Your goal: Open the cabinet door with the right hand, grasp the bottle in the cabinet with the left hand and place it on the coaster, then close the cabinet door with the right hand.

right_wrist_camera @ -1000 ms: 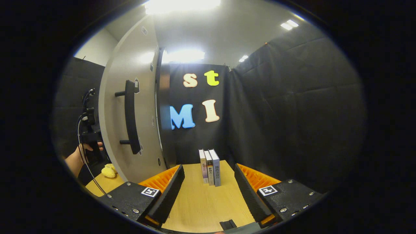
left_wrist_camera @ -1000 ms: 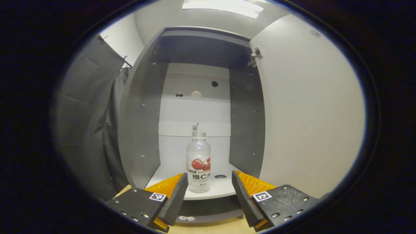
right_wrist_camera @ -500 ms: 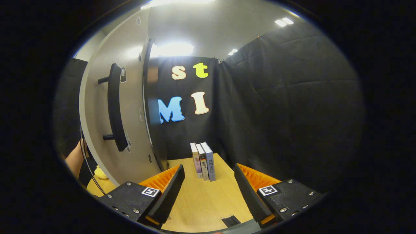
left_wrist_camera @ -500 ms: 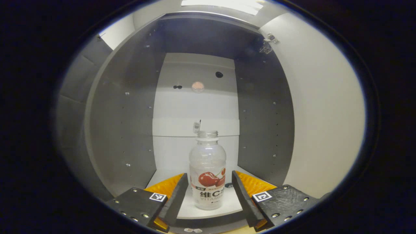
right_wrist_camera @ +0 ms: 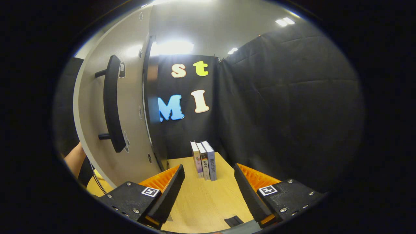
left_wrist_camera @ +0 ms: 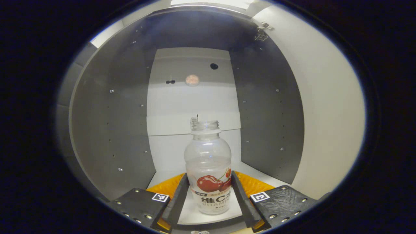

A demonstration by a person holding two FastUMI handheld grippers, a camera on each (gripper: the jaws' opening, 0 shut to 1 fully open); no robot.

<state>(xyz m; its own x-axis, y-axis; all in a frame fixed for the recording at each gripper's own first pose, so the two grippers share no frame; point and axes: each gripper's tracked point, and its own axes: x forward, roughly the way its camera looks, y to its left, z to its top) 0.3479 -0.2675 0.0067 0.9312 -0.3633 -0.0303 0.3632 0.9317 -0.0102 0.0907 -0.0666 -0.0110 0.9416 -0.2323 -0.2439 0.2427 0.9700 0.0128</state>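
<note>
A clear, capless bottle (left_wrist_camera: 208, 169) with a cherry label stands upright on the white shelf (left_wrist_camera: 165, 177) of the open grey cabinet (left_wrist_camera: 110, 130). My left gripper (left_wrist_camera: 208, 182) is open, its fingers flanking the bottle's lower body closely on both sides. The cabinet door (left_wrist_camera: 325, 123) is swung open on the right in the left gripper view. In the right gripper view the door's outer face (right_wrist_camera: 133, 130) with its black bar handle (right_wrist_camera: 112, 104) stands to the left. My right gripper (right_wrist_camera: 208, 175) is open over the wooden table (right_wrist_camera: 201, 204), holding nothing.
Three upright books (right_wrist_camera: 204, 160) stand on the table against the black cloth wall. A person's forearm (right_wrist_camera: 75, 159) shows past the door's edge at the left. A small dark object (right_wrist_camera: 233, 221) lies on the table near the right gripper.
My left gripper has pushed forward into the cabinet until the bottle sits between its fingers, with the finger gap unchanged. The right gripper view has shifted slightly, so the door sits further left.
</note>
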